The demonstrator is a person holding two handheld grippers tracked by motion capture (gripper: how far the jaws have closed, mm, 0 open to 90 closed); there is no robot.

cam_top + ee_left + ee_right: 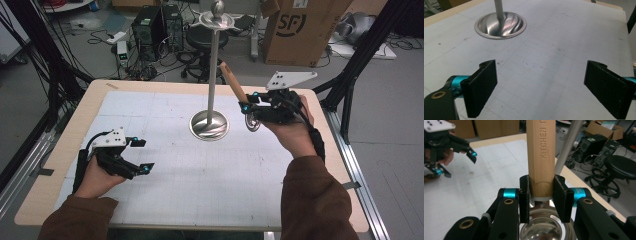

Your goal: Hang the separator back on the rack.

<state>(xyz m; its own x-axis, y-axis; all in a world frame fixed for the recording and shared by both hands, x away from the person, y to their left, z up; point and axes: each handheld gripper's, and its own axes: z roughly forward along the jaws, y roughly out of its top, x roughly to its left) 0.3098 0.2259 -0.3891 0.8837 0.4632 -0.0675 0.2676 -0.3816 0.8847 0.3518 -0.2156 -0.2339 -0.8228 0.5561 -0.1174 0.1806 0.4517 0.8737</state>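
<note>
A ladle with a wooden handle (232,82) and a shiny metal bowl (252,123) is held up off the table, handle tilted up and away. My right gripper (246,107) is shut on the handle's lower end, just right of the metal stand. In the right gripper view the pads (560,195) press both sides of the handle (541,152), with the ladle bowl (544,230) below them. The stand has a round swirled base (209,125), a thin pole (214,65) and a small disc on top (216,20). My left gripper (143,155) rests low at the table's left, open with nothing between its pads (484,87).
A white gridded mat (200,175) covers the wooden table (75,125). Behind the table stand a cardboard box (300,30), a black stool (202,37) and computer cases (157,25) amid cables. Black tripod legs (350,75) rise at the right.
</note>
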